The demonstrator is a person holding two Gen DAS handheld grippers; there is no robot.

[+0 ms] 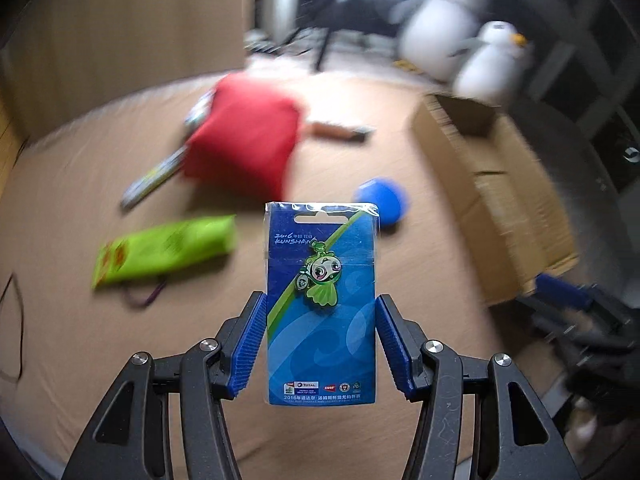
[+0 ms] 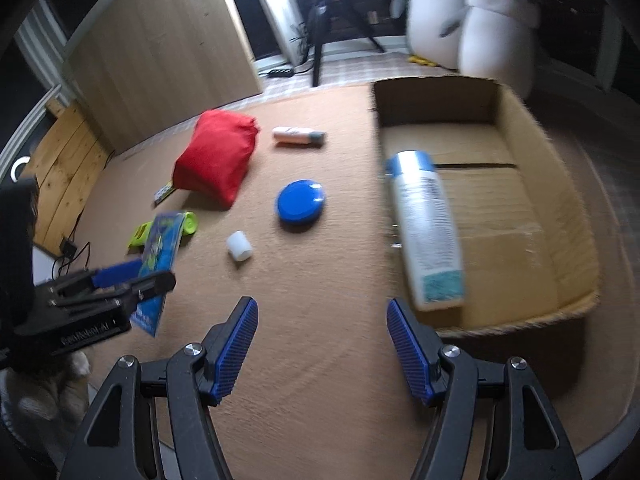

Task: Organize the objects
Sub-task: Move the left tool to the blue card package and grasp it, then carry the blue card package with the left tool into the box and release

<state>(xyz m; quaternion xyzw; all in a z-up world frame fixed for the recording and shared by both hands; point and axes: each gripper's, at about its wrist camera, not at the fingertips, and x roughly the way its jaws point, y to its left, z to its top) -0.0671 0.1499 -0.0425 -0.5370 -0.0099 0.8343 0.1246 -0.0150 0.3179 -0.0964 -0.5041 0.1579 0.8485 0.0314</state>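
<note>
Left tool: both blue pads pressed on the side edges of a blue pin card, card upright between the fingers, top sticking out past the tips. Jaws about half spread, set by the card's width.

Right tool: jaws spread, nothing between the pads, tan table below the gap.

Relative to the right tool: white bottle lies on its side just ahead-right, inside the open cardboard box, near the box's left wall. Blue disc ahead, slightly left. Small white cap ahead-left, nearer than the disc. Red pouch further ahead-left, small tube beyond the disc. Green packet far left, partly hidden behind the card.

Left tool shows in the right wrist view at the left edge, card in its grip, off the table. Background blurred in the left wrist view.
</note>
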